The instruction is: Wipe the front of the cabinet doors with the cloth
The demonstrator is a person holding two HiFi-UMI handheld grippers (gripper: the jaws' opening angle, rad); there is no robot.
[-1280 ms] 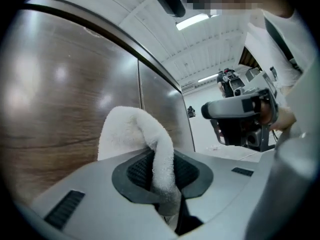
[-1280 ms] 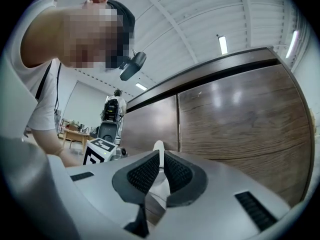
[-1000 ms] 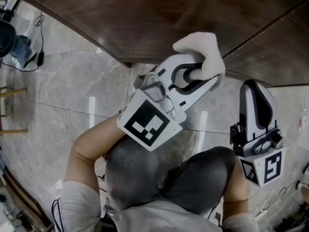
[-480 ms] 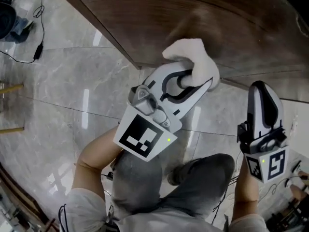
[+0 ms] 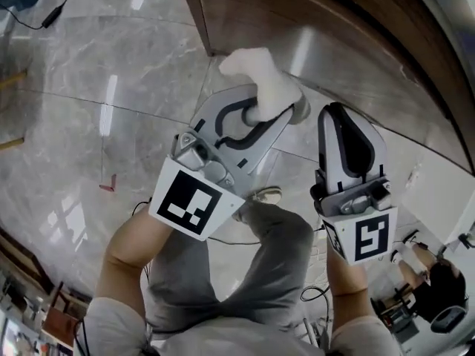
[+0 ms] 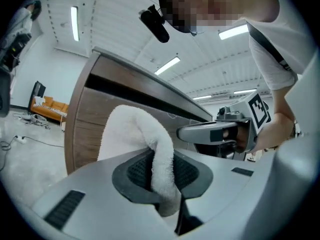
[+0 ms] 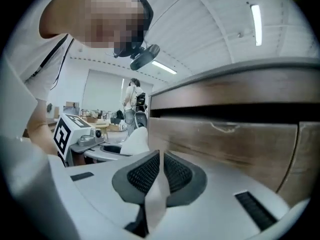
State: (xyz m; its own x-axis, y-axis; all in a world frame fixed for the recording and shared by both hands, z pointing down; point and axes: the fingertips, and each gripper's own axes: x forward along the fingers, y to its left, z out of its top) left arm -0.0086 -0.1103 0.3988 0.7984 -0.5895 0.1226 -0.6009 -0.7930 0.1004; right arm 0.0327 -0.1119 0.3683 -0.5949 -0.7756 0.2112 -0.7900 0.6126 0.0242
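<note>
Since a second ago the cloth (image 5: 256, 76) has slid from the broad wood front toward the end corner of the cabinet door (image 5: 312, 6), and the right gripper (image 5: 338, 117) has drawn in close beside the left gripper (image 5: 269, 108). White cloth is clenched between the left gripper's jaws, its free end bulging out toward the wood; whether it touches the wood cannot be told. Jaws of the right gripper are pressed together, grasping nothing, above the marble floor (image 5: 89, 110).

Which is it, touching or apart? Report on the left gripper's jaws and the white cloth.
Touching. The left gripper view shows the left gripper with its jaws clamped on the cloth, which is squeezed between them.
</note>
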